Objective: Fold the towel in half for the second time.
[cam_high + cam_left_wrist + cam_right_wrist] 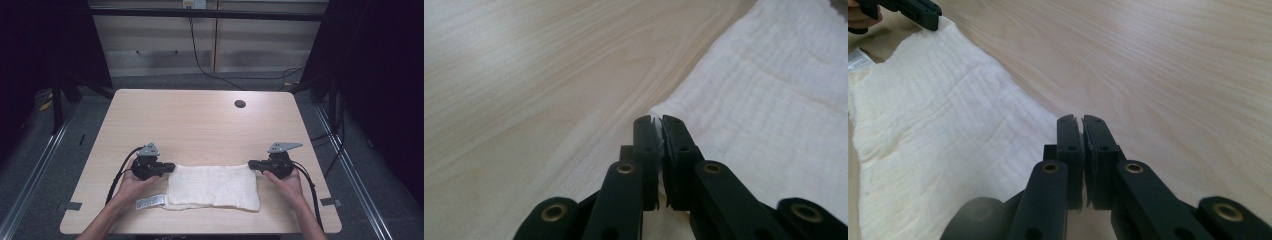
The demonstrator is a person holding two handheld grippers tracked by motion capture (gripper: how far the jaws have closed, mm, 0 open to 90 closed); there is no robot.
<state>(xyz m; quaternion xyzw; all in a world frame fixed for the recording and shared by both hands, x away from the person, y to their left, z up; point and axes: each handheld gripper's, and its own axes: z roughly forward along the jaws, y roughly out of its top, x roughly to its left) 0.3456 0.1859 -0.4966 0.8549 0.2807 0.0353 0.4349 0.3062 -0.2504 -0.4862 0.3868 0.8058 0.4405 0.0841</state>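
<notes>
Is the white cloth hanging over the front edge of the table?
No, the white cloth lies flat and wholly on the table, its near edge short of the table's front edge.

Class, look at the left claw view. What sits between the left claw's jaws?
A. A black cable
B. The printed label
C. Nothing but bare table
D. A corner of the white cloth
D: the left claw has its jaws closed on a sliver of the white cloth at its corner.
</notes>
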